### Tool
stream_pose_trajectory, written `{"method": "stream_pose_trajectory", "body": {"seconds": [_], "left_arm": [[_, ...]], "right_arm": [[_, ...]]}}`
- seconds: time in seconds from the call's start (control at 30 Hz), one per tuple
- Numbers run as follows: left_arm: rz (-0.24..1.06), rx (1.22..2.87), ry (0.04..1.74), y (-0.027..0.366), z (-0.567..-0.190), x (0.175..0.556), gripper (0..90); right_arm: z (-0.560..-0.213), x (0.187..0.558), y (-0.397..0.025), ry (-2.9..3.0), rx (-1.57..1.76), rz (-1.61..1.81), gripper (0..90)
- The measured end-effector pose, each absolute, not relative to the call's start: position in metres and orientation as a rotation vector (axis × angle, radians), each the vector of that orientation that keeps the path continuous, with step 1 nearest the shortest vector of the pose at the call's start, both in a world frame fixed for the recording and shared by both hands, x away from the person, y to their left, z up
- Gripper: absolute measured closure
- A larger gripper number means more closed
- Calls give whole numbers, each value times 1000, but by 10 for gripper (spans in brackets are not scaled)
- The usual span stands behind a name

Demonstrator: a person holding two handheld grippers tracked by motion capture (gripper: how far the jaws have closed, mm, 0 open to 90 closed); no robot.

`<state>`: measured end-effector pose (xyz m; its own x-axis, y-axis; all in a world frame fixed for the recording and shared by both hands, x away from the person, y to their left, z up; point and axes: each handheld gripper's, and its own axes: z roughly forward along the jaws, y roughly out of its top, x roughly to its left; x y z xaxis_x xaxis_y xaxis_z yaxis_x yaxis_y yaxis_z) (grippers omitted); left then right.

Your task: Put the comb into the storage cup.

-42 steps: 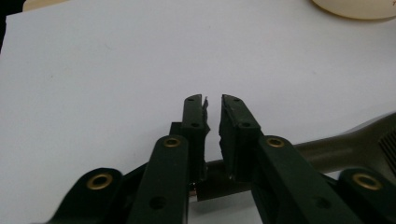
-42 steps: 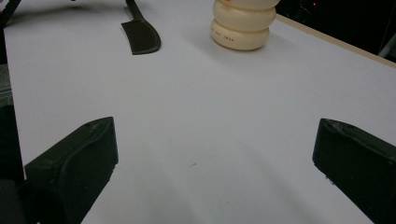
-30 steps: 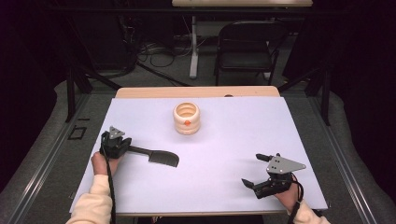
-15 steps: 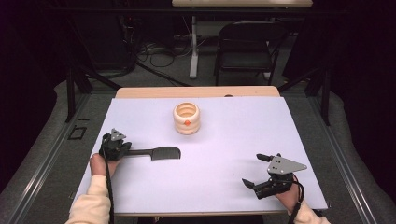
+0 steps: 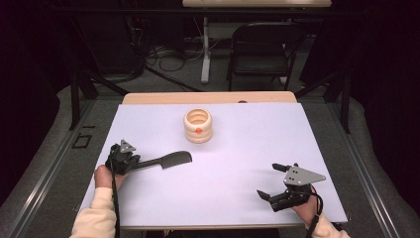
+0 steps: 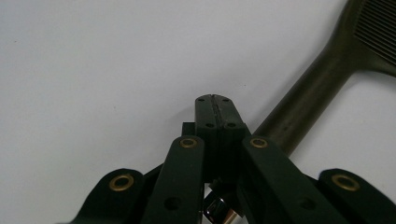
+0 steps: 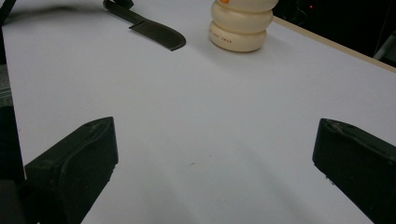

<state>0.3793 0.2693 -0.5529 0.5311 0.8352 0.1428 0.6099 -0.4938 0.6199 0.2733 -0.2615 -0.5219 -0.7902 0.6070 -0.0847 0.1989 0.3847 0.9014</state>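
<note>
**Comb on the table, lift not yet made**

We see the black comb [image 5: 168, 159] lying flat on the white table [image 5: 257, 144], left of centre, its toothed end pointing toward the middle and its handle running back to the left gripper [image 5: 124, 161]. In the left gripper view the comb [image 6: 317, 88] comes out from under the right-hand link of the left gripper [image 6: 212, 100], and its handle sits just beside the jaws rather than between their tips. Those jaws are pressed fully together, with no gap and nothing visible between the tips. Whether the handle is caught lower down, under the linkage, we cannot tell.

Beyond the comb, near it on the far side, stands a cream ribbed pot [image 5: 198, 125] with an orange mark, upright and apart from everything else. In the right gripper view the comb [image 7: 154, 29] and the pot [image 7: 241, 25] lie close to each other, far ahead.

The right gripper [image 5: 267, 179] rests at the near right of the table, well apart from both, its jaws spread wide and empty [image 7: 215, 154].

We judge the work to be at an early stage: the comb is reached, but nothing shows a firm hold or a lift. If the pot is its destination, securing the handle, raising it and carrying it across all remain.
</note>
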Motion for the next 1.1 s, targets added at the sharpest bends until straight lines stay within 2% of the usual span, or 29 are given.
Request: {"method": "stream_pose_trajectory", "body": {"seconds": [0.63, 0.87, 1.03, 1.07, 1.1], "left_arm": [[549, 2292, 1172, 267, -548, 370, 897], [570, 2293, 1164, 267, -547, 369, 894], [562, 2280, 1159, 268, -543, 369, 817], [563, 2277, 1160, 268, -542, 370, 735], [568, 2270, 1158, 268, -540, 369, 704]], "right_arm": [[-522, 275, -261, 2251, 699, 1386, 0], [-522, 274, -261, 2245, 698, 1387, 0], [-521, 274, -260, 2246, 694, 1389, 0], [-522, 275, -260, 2249, 694, 1388, 0], [-522, 275, -261, 2248, 697, 1392, 0]]}}
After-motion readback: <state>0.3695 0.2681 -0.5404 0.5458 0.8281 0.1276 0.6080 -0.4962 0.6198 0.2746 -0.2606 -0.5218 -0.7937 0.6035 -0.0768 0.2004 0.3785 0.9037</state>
